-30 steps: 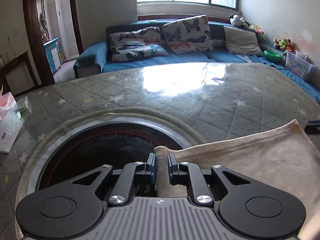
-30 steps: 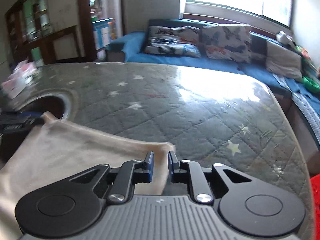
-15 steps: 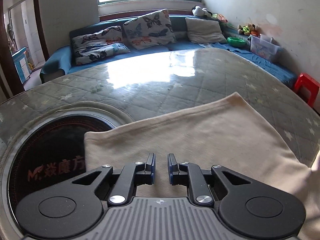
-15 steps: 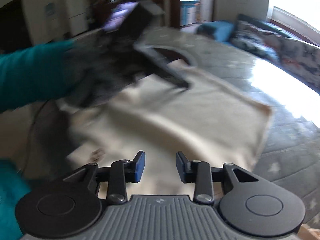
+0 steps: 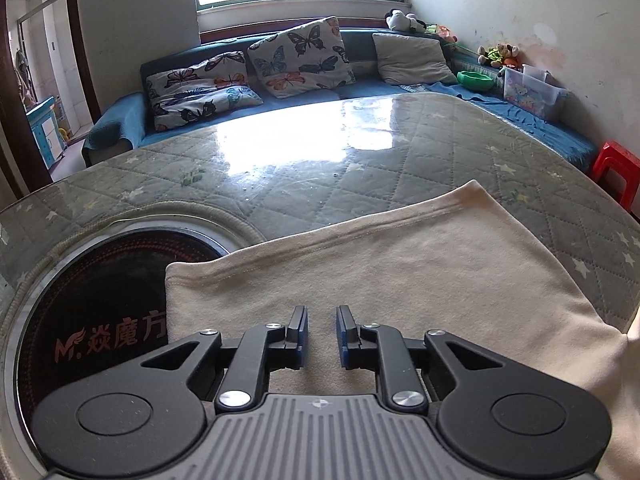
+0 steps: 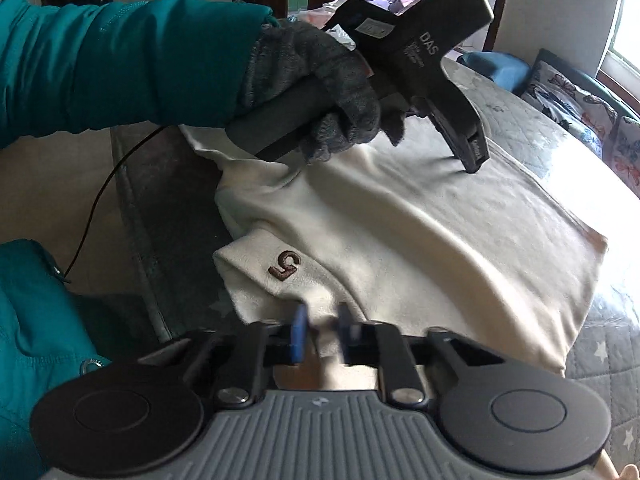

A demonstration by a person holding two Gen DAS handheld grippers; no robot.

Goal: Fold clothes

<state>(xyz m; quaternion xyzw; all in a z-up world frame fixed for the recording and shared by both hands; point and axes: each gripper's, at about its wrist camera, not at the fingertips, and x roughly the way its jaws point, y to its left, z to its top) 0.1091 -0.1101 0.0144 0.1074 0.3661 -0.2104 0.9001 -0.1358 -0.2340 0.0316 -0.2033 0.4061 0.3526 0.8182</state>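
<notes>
A cream garment (image 5: 400, 272) lies flat on the quilted table, and a brown "5" emblem (image 6: 285, 266) shows on its near part. My left gripper (image 5: 322, 320) points down onto the garment's middle. Its jaws are opening, a narrow gap shows between them, and no cloth is pinched. In the right wrist view the left gripper (image 6: 474, 162), held by a gloved hand (image 6: 320, 80), touches the cloth with its tips. My right gripper (image 6: 322, 334) is at the garment's near edge, blurred. Its jaws are closing with a raised fold of cloth (image 6: 325, 332) between the pads.
A round black hob (image 5: 92, 320) is set into the table (image 5: 320, 168) to the left of the garment and partly under its corner. A blue sofa with cushions (image 5: 280, 60) stands behind the table. A red stool (image 5: 616, 172) is at the right. A teal sleeve (image 6: 120, 60) crosses the right wrist view.
The left gripper let go of the garment's corner and moved in over its middle. The right gripper left the far corner, swung to the near edge, opened, and is closing on a fold.
</notes>
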